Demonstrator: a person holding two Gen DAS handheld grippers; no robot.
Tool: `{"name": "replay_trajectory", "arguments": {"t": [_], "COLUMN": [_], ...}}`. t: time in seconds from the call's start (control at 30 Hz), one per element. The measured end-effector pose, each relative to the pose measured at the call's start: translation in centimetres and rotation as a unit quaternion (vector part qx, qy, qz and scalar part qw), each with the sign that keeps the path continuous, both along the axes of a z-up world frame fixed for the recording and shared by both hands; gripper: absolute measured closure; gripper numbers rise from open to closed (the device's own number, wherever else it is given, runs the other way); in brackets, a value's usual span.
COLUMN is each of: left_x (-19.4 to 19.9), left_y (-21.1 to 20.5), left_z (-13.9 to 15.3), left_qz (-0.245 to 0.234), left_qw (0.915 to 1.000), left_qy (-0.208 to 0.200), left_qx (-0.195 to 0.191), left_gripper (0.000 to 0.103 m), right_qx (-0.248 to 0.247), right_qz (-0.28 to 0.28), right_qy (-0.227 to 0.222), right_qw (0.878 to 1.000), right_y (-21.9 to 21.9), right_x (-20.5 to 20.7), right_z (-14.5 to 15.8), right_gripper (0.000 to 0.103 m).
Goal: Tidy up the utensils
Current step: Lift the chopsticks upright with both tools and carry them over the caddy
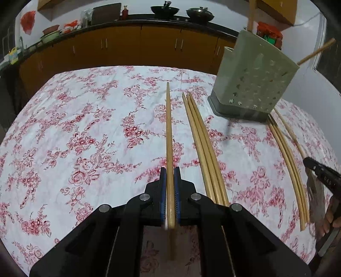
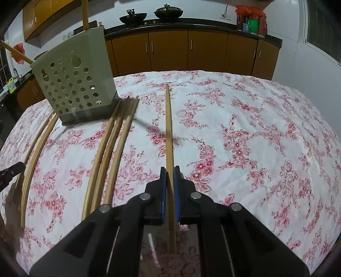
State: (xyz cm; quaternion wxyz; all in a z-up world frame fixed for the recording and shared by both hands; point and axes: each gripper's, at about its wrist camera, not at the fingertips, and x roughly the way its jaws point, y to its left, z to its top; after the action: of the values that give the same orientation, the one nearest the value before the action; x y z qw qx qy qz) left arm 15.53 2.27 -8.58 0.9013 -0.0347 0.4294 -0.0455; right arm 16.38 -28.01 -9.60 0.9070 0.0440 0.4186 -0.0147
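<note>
Left gripper [image 1: 169, 172], right gripper [image 2: 169, 172]: black linkage arms, 4 silver pivot pins, blue-padded jaws.

My black matt plastic left claw [image 1: 169, 176]: ribbed blue pads. Pale smooth wooden chopsticks [image 1: 204, 147]. Wrinkled white-and-red floral cotton tablecloth [image 1: 85, 127]. Matt grey-green perforated plastic utensil holder [image 2: 74, 85].

Utensil holder [image 1: 251, 85] blurred, contents unreadable. Its chopstick [image 1: 252, 12] cut off by top edge. Hand [image 1: 329, 215] at right edge, possibly gripping, mostly out of frame.
</note>
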Motion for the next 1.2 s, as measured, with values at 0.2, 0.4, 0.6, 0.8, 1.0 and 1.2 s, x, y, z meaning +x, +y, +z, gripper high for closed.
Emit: {"name": "replay_trajectory", "arguments": {"t": [0.2,0.4,0.6,0.8,1.0,1.2], "left_x": [-0.4,-0.3,-0.6,-1.0,-0.9,-1.0], "left_y": [-0.5,-0.3,0.8,1.6,1.7,1.9], "left_z": [0.0,0.4,3.9,7.9,9.1,9.7], "left_qz": [-0.007,-0.01,0.003,0.018,0.021,0.029], "left_qw": [0.9998,0.9998,0.9989,0.9942,0.9923,0.9912], "left_qy": [0.0,0.002,-0.047,-0.104,-0.12,-0.126], "left_qx": [0.017,0.017,-0.002,-0.022,-0.023,-0.028], "left_gripper": [0.095,0.095,0.095,0.095,0.095,0.095], "right_qx": [0.001,0.002,0.007,0.01,0.006,0.008], "right_qz": [0.0,-0.005,-0.012,-0.014,-0.012,-0.016], "right_qy": [0.0,-0.013,-0.072,-0.12,-0.126,-0.135], "right_qw": [1.0,1.0,0.997,0.993,0.992,0.991], "right_y": [-0.2,-0.3,-0.9,-1.2,-1.1,-1.2], "right_x": [-0.1,-0.4,-1.3,-2.0,-1.9,-2.1], "right_z": [0.0,1.3,5.7,9.1,9.6,10.3], "right_gripper": [0.094,0.095,0.095,0.095,0.095,0.095]}}
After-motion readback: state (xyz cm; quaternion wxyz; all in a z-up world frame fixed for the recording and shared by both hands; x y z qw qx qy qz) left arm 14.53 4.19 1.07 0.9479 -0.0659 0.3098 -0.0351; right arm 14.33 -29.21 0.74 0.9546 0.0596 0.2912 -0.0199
